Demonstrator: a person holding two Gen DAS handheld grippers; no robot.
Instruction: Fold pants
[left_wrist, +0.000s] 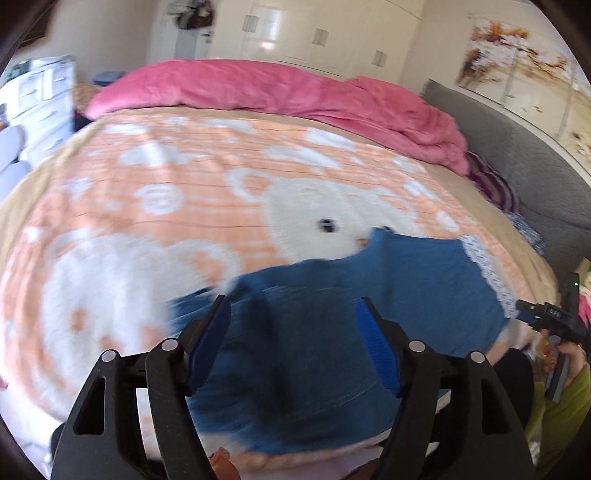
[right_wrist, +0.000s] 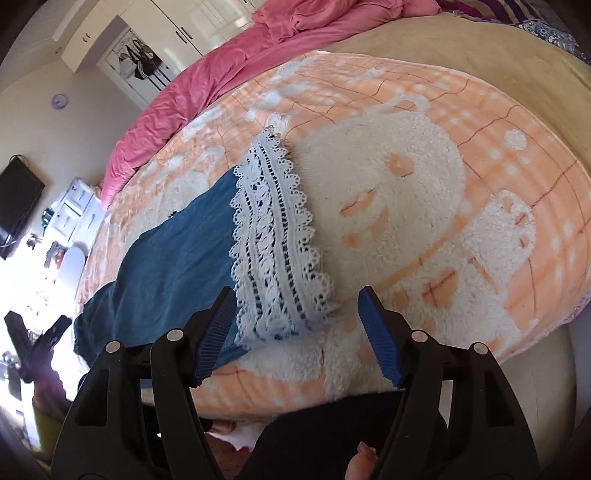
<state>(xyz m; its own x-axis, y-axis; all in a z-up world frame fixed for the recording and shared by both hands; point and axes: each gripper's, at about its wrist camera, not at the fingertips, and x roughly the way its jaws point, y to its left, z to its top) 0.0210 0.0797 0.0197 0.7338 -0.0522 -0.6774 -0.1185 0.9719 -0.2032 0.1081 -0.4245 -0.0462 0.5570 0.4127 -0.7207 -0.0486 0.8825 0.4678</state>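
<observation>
My left gripper is spread wide w/ nothing between its blue ribbed pads; it sits over the dark blue fabric pants w/ white lace trim at the hem. Left view is motion-blurred, so fine detail is lost. The pants lie flat near the bed's front edge, on the fluffy peach-and-white blanket w/ a bear pattern. Lace hem is at my right end, blue cloth running off toward the left.

My right gripper is also released, pads apart, empty. Its tips frame the near end of the lace band; can't tell if either pad touches the cloth. From the left cam, the right gripper shows at the far right edge, just beside the lace corner.

Crumpled pink duvet is piled along the bed's far side, well apart from the pants. Grey padded headboard on the right. White wardrobe doors behind.
</observation>
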